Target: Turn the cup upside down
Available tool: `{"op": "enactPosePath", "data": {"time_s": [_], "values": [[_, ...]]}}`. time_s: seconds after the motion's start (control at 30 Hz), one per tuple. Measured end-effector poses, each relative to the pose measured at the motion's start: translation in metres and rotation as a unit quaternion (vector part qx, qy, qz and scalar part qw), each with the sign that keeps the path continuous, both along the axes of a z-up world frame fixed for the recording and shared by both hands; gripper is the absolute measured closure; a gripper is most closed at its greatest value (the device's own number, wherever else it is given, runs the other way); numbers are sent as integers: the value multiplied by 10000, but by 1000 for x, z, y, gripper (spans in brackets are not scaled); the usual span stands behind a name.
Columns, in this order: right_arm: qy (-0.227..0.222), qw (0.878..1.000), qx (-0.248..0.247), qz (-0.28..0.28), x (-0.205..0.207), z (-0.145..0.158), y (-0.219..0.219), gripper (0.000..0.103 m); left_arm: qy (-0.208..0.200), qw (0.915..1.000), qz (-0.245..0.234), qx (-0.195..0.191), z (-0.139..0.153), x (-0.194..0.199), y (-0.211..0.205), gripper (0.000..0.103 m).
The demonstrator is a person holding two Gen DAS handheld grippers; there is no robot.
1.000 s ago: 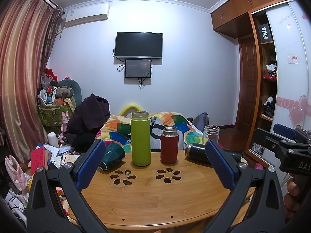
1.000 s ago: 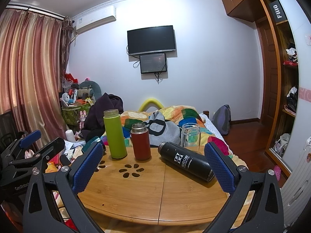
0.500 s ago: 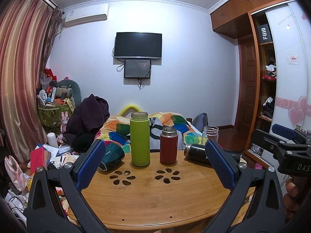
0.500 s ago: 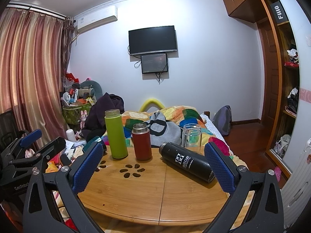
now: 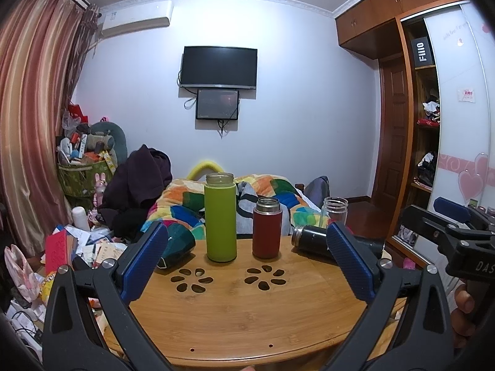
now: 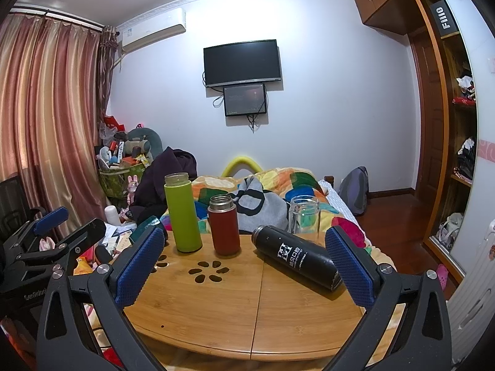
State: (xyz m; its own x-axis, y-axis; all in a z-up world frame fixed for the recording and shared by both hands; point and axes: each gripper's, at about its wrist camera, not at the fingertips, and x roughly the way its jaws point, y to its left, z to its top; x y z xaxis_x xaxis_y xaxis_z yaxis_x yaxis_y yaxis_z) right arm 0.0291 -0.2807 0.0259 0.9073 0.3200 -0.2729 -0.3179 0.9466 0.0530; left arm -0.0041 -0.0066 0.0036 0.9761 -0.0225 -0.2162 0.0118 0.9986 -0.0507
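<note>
Several cups are on a round wooden table (image 5: 241,315) (image 6: 222,315). A tall green cup (image 5: 220,218) (image 6: 182,213) and a red cup (image 5: 267,228) (image 6: 223,225) stand upright with open mouths. A clear glass cup (image 5: 334,211) (image 6: 303,219) stands at the far right. A black flask (image 5: 312,241) (image 6: 297,256) and a dark teal cup (image 5: 178,245) lie on their sides. My left gripper (image 5: 247,266) and right gripper (image 6: 244,262) are both open and empty, held above the table's near half.
The right gripper's body (image 5: 458,235) shows at the right of the left wrist view; the left gripper's body (image 6: 46,241) at the left of the right wrist view. A bed with a colourful quilt (image 6: 278,185) lies behind the table. Clutter (image 5: 77,247) covers the floor at left.
Both views have shifted only slightly. The cups have not moved and both grippers stay open.
</note>
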Motion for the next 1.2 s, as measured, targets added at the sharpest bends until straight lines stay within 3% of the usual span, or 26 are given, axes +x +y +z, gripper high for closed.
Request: {"op": "enactPosePath", "data": {"time_s": [0.1,0.27,0.37,0.5,0.57,0.63,0.7,0.87,1.0,1.2], "values": [[40,10000,7,-32,3,-2,-1,0,133,9998,-71,-105,-2,18,6,0],[192,9997,66,-139,13,-8,-11,0,716,9968,-241,-267,-11,85,19,0],[320,9992,106,-213,20,-15,-18,0,1174,9923,-146,-376,-24,140,30,0],[468,9982,65,-381,31,-24,-27,0,1428,9893,150,-261,-37,191,38,0],[546,9976,46,-419,36,-29,-31,0,1521,9878,255,-214,-43,216,43,4],[636,9970,53,-427,43,-35,-35,0,1650,9856,260,-277,-47,232,47,16],[731,9963,62,-438,49,-41,-38,0,1851,9813,276,-451,-53,250,53,21],[951,9945,54,-433,60,-53,-42,0,1974,9758,56,-939,-61,271,62,35],[1061,9935,34,-403,65,-63,-41,0,1901,9797,175,-617,-59,269,52,38],[1161,9928,61,-283,71,-73,-40,0,2009,9792,-117,-266,-48,249,42,40]]}}
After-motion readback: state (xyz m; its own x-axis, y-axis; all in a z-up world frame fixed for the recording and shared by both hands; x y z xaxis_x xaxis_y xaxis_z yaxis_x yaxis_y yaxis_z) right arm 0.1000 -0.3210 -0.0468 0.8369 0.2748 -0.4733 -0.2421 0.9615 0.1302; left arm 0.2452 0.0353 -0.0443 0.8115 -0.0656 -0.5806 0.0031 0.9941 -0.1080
